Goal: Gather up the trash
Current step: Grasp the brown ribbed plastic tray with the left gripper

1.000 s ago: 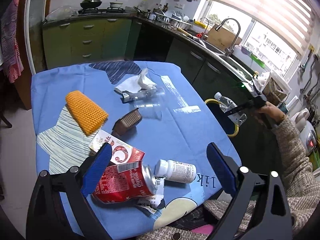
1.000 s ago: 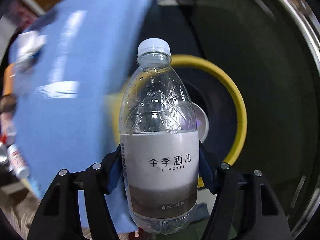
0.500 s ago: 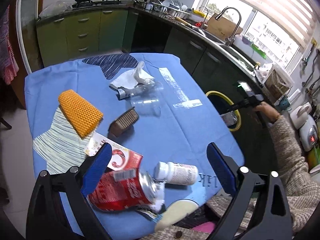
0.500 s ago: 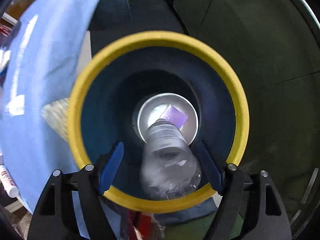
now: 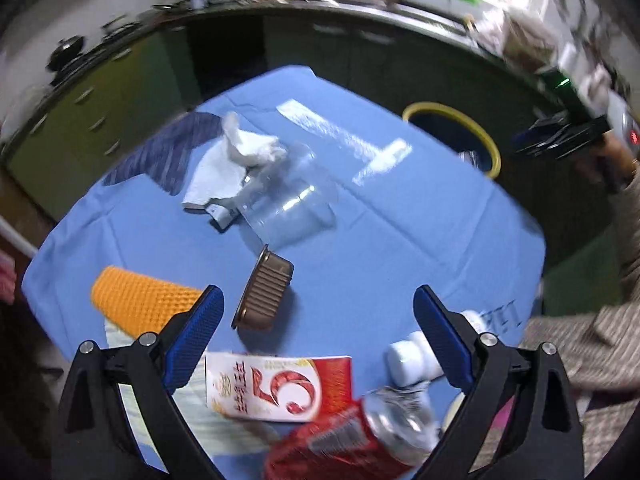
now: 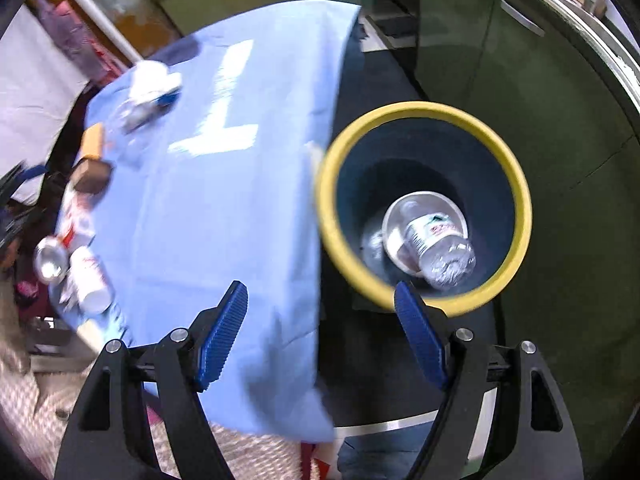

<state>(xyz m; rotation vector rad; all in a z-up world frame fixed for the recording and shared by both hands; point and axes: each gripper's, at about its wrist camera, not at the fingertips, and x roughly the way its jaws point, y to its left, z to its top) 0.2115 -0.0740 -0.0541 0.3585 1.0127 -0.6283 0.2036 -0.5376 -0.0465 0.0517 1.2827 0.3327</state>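
Observation:
The clear water bottle point(image 6: 442, 246) lies inside the yellow-rimmed bin point(image 6: 516, 184) beside the table. My right gripper point(image 6: 320, 336) is open and empty, held above the gap between table edge and bin. My left gripper point(image 5: 316, 332) is open and empty above the near side of the blue-clothed table point(image 5: 400, 248). Below it lie a brown ribbed tray point(image 5: 266, 296), a red-and-white carton point(image 5: 280, 388), a crushed red can point(image 5: 352, 440), a white pill bottle point(image 5: 412, 360), an orange cone-shaped sleeve point(image 5: 140, 306), a clear plastic cup point(image 5: 292, 200) and white tissue point(image 5: 236, 156).
The bin also shows in the left wrist view point(image 5: 490, 148) off the table's far right edge. Dark green kitchen cabinets point(image 5: 360, 52) run behind. The person's sleeve point(image 5: 600, 344) is at the right.
The bottle left my right gripper and dropped into the bin; the right gripper has pulled back toward the table. My left gripper moved forward over the table's trash.

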